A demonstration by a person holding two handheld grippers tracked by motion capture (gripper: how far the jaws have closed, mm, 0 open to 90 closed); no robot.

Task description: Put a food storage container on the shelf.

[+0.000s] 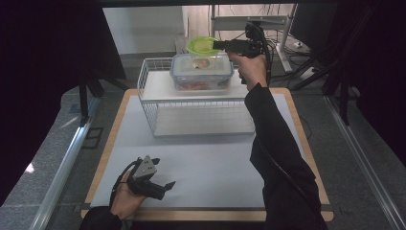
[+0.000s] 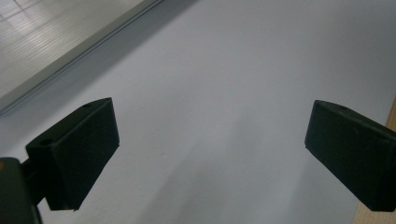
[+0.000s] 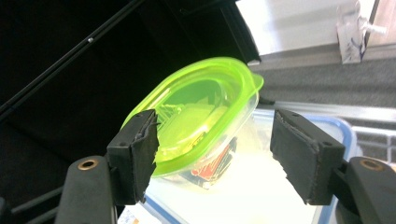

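Right tongs (image 1: 218, 45), at the upper centre of the frame, are standing open beside a green-lidded tub (image 3: 205, 126), which is resting tilted on a blue-rimmed container (image 1: 201, 72) atop a white wire rack (image 1: 158, 103). Left tongs (image 1: 160, 184) (jaws spread wide, gripping nothing) are lying at lower left over the grey bench (image 2: 233, 70).

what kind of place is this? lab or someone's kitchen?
Most likely a lab or data-collection setup, not a kitchen. Black curtains flank a table covered with a plain white mat, cables trail on the floor behind, and the person holds a handheld gripper in each hand.
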